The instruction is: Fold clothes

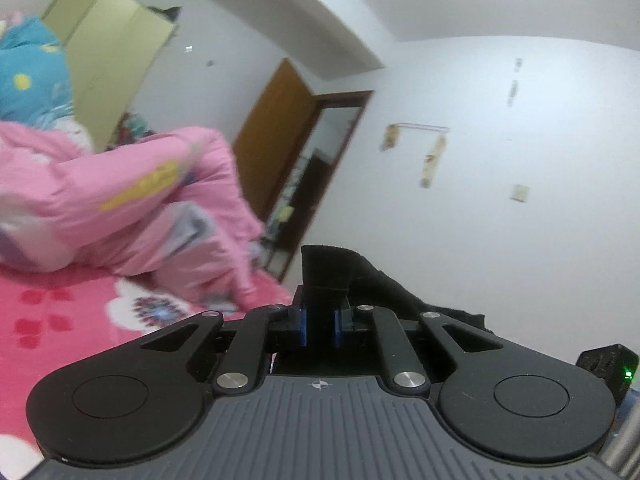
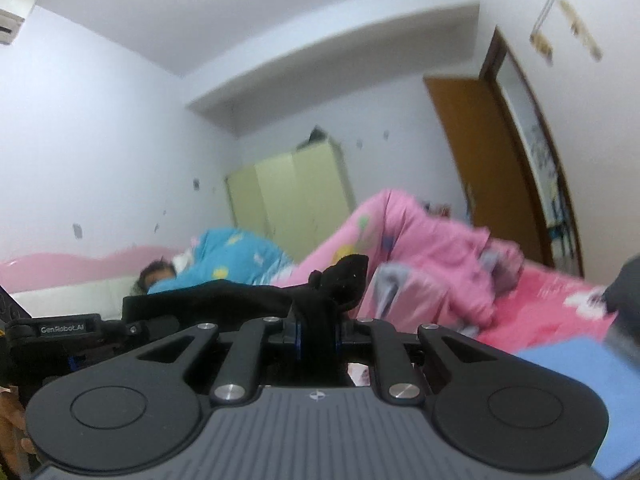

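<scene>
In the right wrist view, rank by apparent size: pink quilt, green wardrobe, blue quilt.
1. pink quilt
2. green wardrobe
3. blue quilt
The last two look close; distance makes that order unsure.

White walls (image 1: 500, 120), wooden door (image 1: 276, 128), green wardrobe (image 2: 288, 196).

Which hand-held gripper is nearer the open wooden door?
Left, judging by door size. From the left hand-held gripper, gripping black cloth, the door looms just beyond it; from the right hand-held gripper it stands off to the right.
</scene>
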The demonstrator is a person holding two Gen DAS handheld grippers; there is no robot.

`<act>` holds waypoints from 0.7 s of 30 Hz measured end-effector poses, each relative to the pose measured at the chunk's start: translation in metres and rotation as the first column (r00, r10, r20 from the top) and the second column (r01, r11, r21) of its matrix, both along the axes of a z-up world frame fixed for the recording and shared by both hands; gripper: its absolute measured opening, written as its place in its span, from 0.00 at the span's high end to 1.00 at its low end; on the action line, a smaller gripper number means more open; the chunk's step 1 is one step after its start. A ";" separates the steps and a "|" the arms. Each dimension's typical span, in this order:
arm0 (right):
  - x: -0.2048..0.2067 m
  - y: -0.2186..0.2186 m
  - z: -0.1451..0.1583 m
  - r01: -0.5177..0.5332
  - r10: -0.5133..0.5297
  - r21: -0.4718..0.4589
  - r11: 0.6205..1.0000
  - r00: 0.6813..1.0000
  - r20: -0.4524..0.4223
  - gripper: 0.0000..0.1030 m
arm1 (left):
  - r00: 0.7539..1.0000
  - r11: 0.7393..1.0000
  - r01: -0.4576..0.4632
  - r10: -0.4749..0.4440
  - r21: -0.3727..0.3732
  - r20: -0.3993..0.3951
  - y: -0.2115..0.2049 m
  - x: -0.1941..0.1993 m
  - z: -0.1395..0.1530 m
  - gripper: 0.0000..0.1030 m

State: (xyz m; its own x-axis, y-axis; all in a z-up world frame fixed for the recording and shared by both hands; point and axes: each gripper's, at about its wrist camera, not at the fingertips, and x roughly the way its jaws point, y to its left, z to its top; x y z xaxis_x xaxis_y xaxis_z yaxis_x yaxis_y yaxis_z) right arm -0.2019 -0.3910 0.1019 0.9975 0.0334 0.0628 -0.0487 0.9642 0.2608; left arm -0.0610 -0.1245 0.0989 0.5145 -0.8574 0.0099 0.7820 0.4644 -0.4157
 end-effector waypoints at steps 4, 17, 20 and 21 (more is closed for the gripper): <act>-0.024 -0.029 0.026 0.055 -0.052 -0.051 0.997 0.997 0.054 0.86 | 0.996 0.996 0.080 -0.079 -0.031 0.041 -0.032 -0.012 0.019 0.91; -0.035 -0.121 0.076 0.233 -0.230 -0.180 0.956 0.972 0.039 0.86 | 0.967 0.967 0.250 -0.247 -0.048 0.060 -0.146 0.000 0.032 0.91; -0.030 -0.135 0.074 0.252 -0.252 -0.187 0.950 0.967 0.022 0.86 | 0.962 0.961 0.272 -0.270 -0.041 0.039 -0.164 0.003 0.027 0.91; -0.029 -0.138 0.072 0.257 -0.258 -0.188 0.948 0.966 0.017 0.86 | 0.961 0.961 0.274 -0.273 -0.037 0.038 -0.167 0.002 0.026 0.91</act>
State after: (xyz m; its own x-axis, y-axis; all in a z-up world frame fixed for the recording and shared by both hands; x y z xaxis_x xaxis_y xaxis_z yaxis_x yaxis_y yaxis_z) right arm -0.2307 -0.5294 0.1744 0.9741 -0.2143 0.0727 0.2090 0.9751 0.0737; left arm -0.0588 -0.2917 0.1249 0.2591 -0.9639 0.0610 0.8902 0.2138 -0.4023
